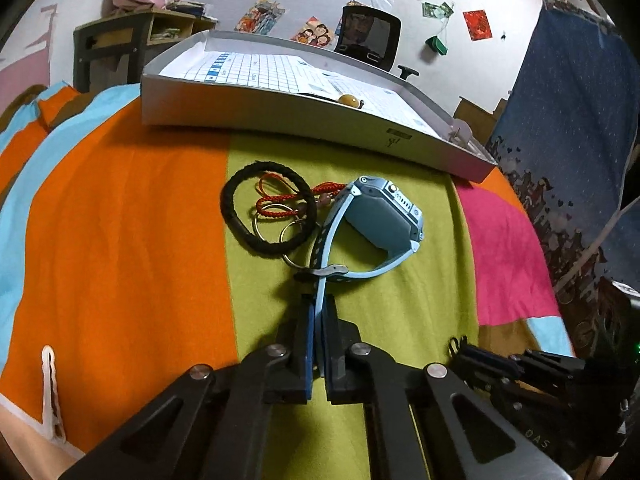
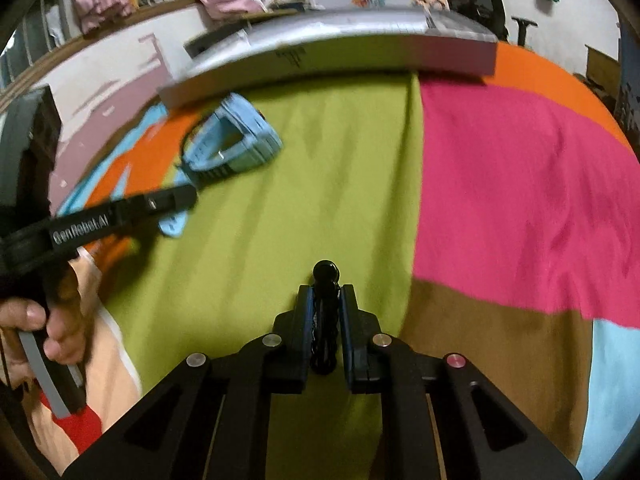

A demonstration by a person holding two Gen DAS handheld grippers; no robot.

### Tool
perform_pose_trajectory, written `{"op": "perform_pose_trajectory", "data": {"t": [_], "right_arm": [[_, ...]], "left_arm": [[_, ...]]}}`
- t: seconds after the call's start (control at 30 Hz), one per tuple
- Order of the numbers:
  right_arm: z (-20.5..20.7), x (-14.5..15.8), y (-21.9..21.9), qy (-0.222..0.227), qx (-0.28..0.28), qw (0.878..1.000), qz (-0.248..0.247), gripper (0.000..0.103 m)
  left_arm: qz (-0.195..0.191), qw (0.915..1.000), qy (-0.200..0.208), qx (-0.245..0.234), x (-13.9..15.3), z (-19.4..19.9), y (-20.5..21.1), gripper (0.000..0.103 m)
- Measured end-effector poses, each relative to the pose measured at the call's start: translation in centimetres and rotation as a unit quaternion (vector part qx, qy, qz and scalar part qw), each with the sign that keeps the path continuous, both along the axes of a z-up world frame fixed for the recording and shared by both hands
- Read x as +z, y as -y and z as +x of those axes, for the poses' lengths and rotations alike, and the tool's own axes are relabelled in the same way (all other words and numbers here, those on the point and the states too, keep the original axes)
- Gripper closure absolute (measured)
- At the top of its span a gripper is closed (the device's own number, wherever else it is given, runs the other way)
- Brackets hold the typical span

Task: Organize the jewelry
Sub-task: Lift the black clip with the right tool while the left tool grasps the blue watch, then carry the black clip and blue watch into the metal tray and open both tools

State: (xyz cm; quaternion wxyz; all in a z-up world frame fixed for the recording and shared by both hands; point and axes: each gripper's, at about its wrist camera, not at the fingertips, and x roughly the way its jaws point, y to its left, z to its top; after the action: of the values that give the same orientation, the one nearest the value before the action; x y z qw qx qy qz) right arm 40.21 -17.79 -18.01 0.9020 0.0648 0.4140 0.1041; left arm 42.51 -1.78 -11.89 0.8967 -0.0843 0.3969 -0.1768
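Observation:
A light-blue smartwatch [image 1: 380, 216] lies on the green stripe of a striped blanket, and my left gripper [image 1: 318, 300] is shut on its strap. The right wrist view shows the same watch [image 2: 236, 144] with the left gripper [image 2: 176, 200] beside it. Left of the watch lie a black braided bracelet [image 1: 264, 208] and a red cord with metal rings [image 1: 288, 200]. My right gripper [image 2: 326, 292] is shut on a black chain with a round black bead [image 2: 326, 270]; it hovers over the blanket at lower right of the left gripper [image 1: 460, 350].
An open grey box [image 1: 280, 116] lined with gridded paper sits just beyond the jewelry and holds an amber bead [image 1: 347, 100]. A white clip [image 1: 50, 392] lies on the orange stripe. A hand [image 2: 48, 320] holds the left gripper. A chair and shelves stand behind.

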Motion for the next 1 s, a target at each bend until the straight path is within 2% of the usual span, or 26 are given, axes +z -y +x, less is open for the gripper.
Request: {"op": "perform_pose_trajectory", "data": {"t": [0.13,0.33,0.47,0.67,0.83,1.0], "right_arm": [[0.1,2.5,-0.8,0.044,0.004,0.999,0.009,0.091],[1.0,5.8,-1.0,0.092,-0.015,0.995,0.029,0.091],[1.3,7.5,1.5,0.119,-0.03,0.992,0.035,0.091],[2.4,10.2,3.1,0.158,-0.041,0.986,0.035,0.091],[5.5,12.4,3.0,0.188,-0.044,0.981,0.017,0.091],[9.6,13.8,3.1,0.199,-0.044,0.979,0.026,0.091]], "left_arm": [[-0.001,1.0,-0.004,-0.006,1.3,-0.8,0.3,0.099],[-0.021,0.9997,-0.011,-0.003,3.7,-1.4,0.1,0.099],[-0.035,0.999,-0.029,-0.004,5.0,-1.3,-0.2,0.1],[-0.037,0.9986,-0.038,0.004,8.0,-0.2,-1.0,0.1],[-0.031,0.9991,-0.003,0.029,12.0,3.1,-1.9,0.1],[-0.029,0.9974,0.031,0.059,14.1,7.6,-2.4,0.099]]}}
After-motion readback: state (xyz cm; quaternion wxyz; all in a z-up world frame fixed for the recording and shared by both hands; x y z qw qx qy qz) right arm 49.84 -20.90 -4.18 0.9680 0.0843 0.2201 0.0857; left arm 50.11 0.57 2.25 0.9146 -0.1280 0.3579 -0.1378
